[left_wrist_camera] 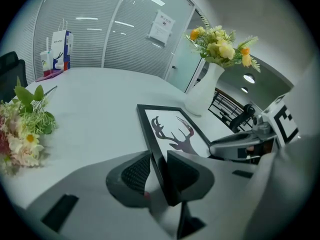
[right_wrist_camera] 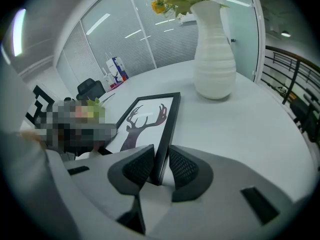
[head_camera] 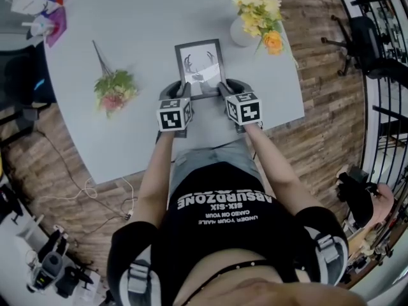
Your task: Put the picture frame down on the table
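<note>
head view: left gripper point(head_camera: 183, 89) and right gripper point(head_camera: 224, 88) hide picture frame point(head_camera: 201, 62) corners

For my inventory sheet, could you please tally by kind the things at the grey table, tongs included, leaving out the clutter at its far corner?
Picture frame: 1
White vase with flowers: 1
Loose flower bunch: 1
Tongs: 2 (left tongs, right tongs, both gripping the frame)
Total: 5

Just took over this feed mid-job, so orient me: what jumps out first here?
The black picture frame with a deer silhouette stands out at the middle of the grey table, its near corners clamped by the left gripper and right gripper. Beyond it a white vase of yellow flowers stands; a bouquet lies to the left.
</note>
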{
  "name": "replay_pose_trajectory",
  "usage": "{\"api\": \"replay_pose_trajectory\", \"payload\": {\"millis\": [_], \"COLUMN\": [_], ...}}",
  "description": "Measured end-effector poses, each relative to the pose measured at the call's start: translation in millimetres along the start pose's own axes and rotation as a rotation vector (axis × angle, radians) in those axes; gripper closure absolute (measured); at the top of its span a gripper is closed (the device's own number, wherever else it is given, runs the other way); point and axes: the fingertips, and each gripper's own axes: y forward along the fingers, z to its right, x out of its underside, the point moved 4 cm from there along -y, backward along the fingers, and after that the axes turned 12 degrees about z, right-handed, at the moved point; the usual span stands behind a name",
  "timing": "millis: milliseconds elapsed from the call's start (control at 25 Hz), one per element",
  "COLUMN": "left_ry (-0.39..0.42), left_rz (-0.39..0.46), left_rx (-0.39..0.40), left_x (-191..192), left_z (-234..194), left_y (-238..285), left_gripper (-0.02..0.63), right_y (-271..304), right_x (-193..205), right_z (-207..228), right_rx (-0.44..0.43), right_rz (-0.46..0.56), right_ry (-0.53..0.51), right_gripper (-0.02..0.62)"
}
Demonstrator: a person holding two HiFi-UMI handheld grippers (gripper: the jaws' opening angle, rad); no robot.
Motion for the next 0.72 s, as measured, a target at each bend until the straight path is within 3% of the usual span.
{"api": "replay_pose_trajectory", "payload": {"millis": [120, 200, 280, 400, 600, 720], "left_ry": [0.005, 0.014, 0.012, 0.02, 0.081, 0.07], "left_rz": [0.021, 0.067, 0.131, 0.209, 0.263, 0.303], "left_rx": [-0.001, -0.001, 0.008, 0.025, 0.075, 0.113], "left_x": [-3, -11, -23, -39, -51, -58], "left_z": [-1, 0, 3, 10, 24, 36], "left_y": [-5, -12, -21, -37, -63, -80], "left_gripper": [0.464, 0.462, 0.463, 0.465, 0.47, 0.519], "right_y": [-4, -11, -19, -32, -60, -78], "right_x": [-4, -11, -20, -32, -49, -56], "right_z": [0, -2, -5, -9, -25, -34], "right_rx": [0.012, 0.018, 0.02, 0.029, 0.008, -0.028], "right_rz": [0.013, 0.057, 0.106, 0.171, 0.266, 0.309], "right_ry": [0.008, -0.007, -0.016, -0.029, -0.056, -0.06], "right_gripper": [0.483, 0.48, 0.482, 0.536, 0.578, 0.578]}}
